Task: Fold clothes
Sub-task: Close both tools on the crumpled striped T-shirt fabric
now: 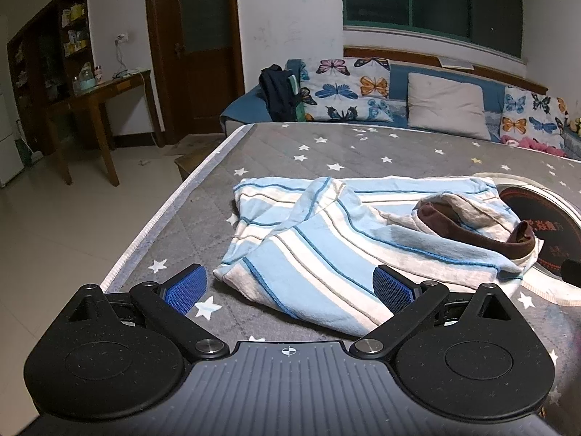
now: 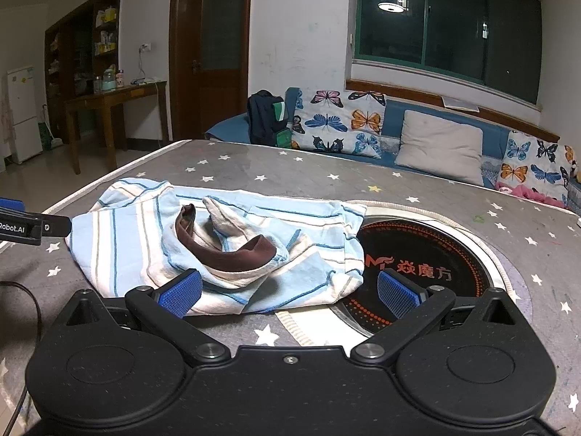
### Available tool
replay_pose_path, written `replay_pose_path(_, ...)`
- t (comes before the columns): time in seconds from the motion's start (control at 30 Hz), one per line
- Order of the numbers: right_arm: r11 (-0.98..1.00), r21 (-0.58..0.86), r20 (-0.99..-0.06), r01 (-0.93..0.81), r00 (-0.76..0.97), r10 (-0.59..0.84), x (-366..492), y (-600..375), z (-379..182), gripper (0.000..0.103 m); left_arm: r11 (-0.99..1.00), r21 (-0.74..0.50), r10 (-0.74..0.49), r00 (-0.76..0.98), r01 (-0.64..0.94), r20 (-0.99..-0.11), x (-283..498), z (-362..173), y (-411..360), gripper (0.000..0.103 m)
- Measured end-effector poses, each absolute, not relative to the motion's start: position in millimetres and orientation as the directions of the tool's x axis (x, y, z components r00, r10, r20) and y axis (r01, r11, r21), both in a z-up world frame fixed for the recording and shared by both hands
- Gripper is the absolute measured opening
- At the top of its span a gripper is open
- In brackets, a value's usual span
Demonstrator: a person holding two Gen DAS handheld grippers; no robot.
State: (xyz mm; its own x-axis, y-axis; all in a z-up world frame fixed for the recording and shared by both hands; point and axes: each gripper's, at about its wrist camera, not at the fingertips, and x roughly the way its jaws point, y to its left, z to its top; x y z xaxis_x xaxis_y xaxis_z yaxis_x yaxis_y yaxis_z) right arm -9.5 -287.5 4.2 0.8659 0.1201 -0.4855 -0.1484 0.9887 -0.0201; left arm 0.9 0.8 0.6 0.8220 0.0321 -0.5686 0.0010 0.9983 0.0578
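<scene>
Part of a round black disc point(image 2: 428, 269) is hidden under the crumpled striped shirt point(image 1: 319, 239), which is laid lengthwise left to right on the starred grey cover point(image 1: 326, 149), its brown collar point(image 2: 232, 254) seen best from the right gripper point(image 2: 290, 290), both it and the left gripper point(image 1: 288, 289) being held spread and empty.

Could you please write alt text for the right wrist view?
A crumpled blue-and-white striped shirt with a brown collar lies on a star-patterned grey table cover, partly over a round black cooktop. The open right gripper hovers before it.
</scene>
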Motion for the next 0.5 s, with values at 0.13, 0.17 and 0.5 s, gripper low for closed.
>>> replay_pose_path(0.13, 0.987, -0.035, -0.493, -0.156, 0.862, 0.118, -9.0, -287.1, 5.8, 0.103, 0.999, 0.042, 0.021, 0.821, 0.004, -0.571, 4.3, 2.6, 3.8, 0.1)
replay_pose_path(0.17, 0.987, -0.039, -0.494, -0.158, 0.861, 0.118, -8.9, -287.0, 6.2, 0.103, 0.999, 0.038, 0.018, 0.82, 0.005, -0.572, 5.1, 3.1, 4.5, 0.1)
replay_pose_path(0.5, 0.981, -0.04, -0.496, -0.19, 0.856, 0.146, 4.7, -286.7, 11.1, 0.103, 0.999, 0.05, 0.015, 0.823, 0.016, -0.568, 29.8, 6.2, 1.5, 0.099)
